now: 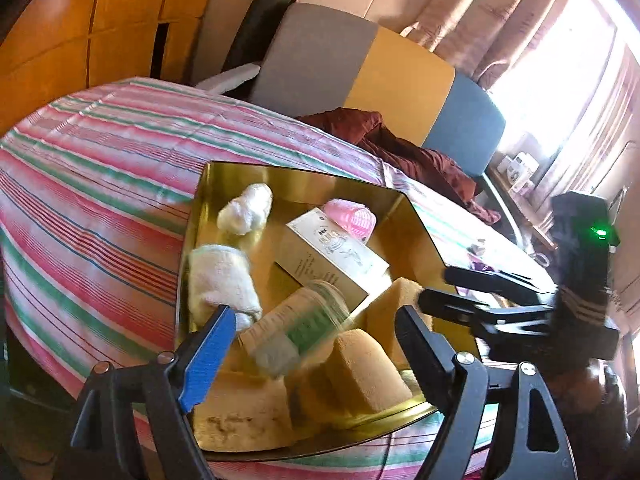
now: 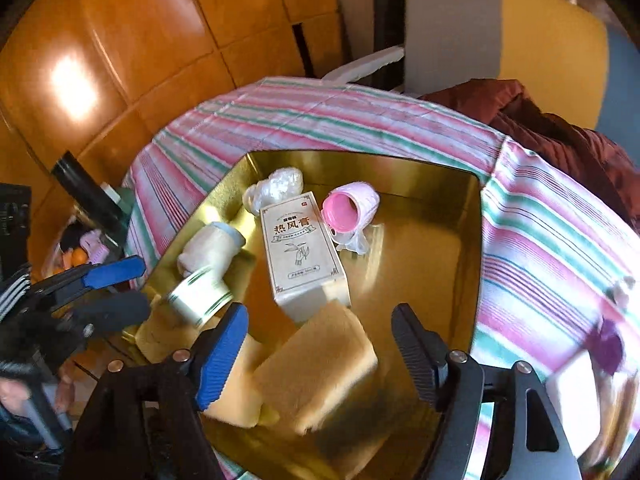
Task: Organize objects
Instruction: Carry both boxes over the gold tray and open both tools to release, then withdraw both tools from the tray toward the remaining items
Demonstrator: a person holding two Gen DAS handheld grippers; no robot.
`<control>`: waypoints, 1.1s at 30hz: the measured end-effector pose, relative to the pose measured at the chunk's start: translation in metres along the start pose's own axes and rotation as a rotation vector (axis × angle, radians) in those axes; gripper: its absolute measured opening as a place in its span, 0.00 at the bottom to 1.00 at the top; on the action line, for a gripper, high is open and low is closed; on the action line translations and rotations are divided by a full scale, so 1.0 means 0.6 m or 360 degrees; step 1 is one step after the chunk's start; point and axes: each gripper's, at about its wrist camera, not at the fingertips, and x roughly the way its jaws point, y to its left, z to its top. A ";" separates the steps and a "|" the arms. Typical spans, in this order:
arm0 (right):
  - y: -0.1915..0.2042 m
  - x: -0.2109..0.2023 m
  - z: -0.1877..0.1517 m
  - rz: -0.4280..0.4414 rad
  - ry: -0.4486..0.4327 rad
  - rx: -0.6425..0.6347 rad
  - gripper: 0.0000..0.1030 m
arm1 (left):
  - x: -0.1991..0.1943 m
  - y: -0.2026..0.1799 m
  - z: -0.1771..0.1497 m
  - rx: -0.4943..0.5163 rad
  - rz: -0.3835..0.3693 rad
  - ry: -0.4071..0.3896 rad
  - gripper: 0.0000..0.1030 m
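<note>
A gold tray point(image 1: 304, 178) sits on a striped bedspread point(image 1: 100, 168). In it lie a white box point(image 1: 332, 256), a pink cup point(image 1: 350, 216), two white rolled cloths point(image 1: 222, 276), a blurred green-and-white jar point(image 1: 296, 328) and yellow sponges point(image 1: 372, 364). My left gripper point(image 1: 316, 344) is open, and the jar is loose just beyond its blue pad, tilted and untouched. My right gripper point(image 2: 320, 356) is open over a yellow sponge point(image 2: 320, 364) that lies between its fingers without being pressed. The left gripper point(image 2: 140, 288) shows at the tray's left edge beside the jar point(image 2: 200, 294).
A dark red garment point(image 1: 420, 152) lies on the bed behind the tray. A grey, yellow and blue headboard point(image 1: 400, 76) stands beyond, with wooden panelling point(image 2: 140, 40) on the left. Small items point(image 2: 608, 344) rest on the bedspread to the right of the tray point(image 2: 360, 168).
</note>
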 end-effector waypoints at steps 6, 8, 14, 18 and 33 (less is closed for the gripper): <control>0.013 -0.041 -0.024 -0.0045 -0.0094 0.0030 0.83 | -0.015 -0.008 -0.007 0.0048 0.0129 -0.0051 0.79; 0.020 -0.048 -0.031 -0.0062 -0.0107 0.0029 0.86 | -0.021 -0.014 -0.009 0.0072 0.0167 -0.0078 0.79; 0.041 -0.053 -0.050 -0.0095 -0.0108 0.0010 0.90 | -0.036 -0.033 -0.015 0.0142 0.0284 -0.0146 0.79; 0.051 -0.056 -0.060 -0.0141 -0.0118 -0.0005 0.92 | -0.046 -0.045 -0.021 0.0194 0.0390 -0.0197 0.79; 0.018 -0.095 -0.087 -0.0225 -0.0191 0.0109 0.96 | -0.044 -0.076 -0.032 0.0300 0.0356 -0.0182 0.79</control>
